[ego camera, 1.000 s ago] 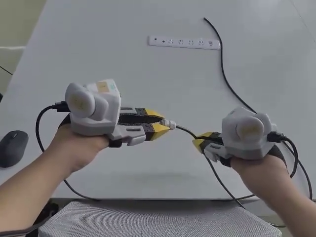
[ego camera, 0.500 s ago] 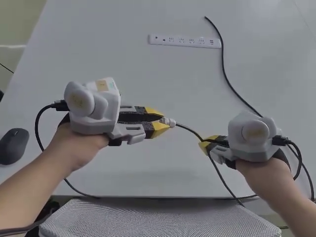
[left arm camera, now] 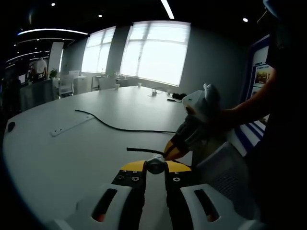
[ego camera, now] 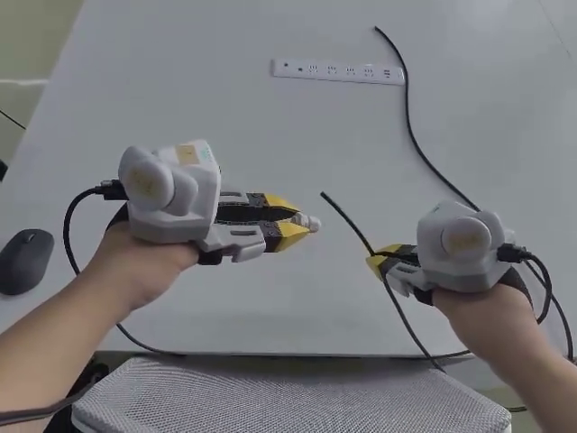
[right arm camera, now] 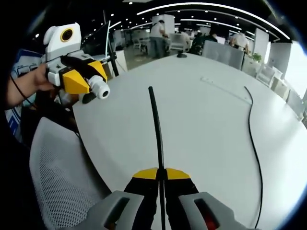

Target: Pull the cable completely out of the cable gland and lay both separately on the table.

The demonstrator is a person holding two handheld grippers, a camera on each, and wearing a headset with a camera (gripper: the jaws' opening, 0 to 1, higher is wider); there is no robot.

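Note:
My left gripper is shut on a small grey cable gland, which sticks out past its yellow fingertips. The gland also shows at the upper left of the right gripper view. My right gripper is shut on a thin black cable. The cable's free end points up and away from the jaws, clear of the gland by a short gap. Both grippers hover above the white table near its front edge.
A white power strip lies far back on the table, with a black cord curving from it toward my right hand. A dark mouse sits at the left edge. A grey mesh chair back is below the table edge.
The cable has come out of the gland: its end, earlier inside the gland, now stands free. My right gripper has drawn back to the right; the left stayed about in place.

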